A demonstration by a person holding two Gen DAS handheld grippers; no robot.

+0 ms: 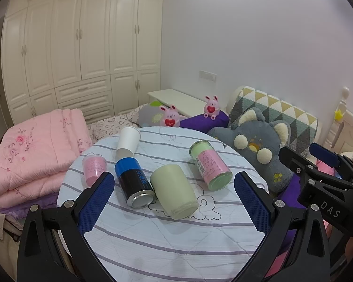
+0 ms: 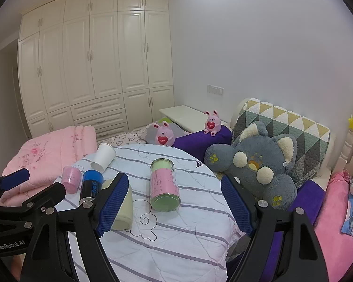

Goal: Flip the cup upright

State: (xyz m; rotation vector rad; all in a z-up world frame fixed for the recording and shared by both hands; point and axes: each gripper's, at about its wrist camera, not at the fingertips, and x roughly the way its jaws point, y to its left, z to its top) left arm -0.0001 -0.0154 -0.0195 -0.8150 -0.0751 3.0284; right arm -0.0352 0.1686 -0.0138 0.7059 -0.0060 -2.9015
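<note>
Pale green matte cup [image 1: 174, 191] lies on its side on the striped round counter [image 1: 167, 242]; both grippers' jaws stand apart, holding nothing.

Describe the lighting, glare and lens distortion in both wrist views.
Left wrist view: soft, even indoor light, a bright sheen on the wardrobe doors, fisheye bowing its lines, black vignette corners; cups on the table stay sharp, casting faint shadows. Right wrist view: a ceiling glare spot at the top edge, the same barrel curve on the wardrobe, and the green-and-pink cup in clear focus.
</note>
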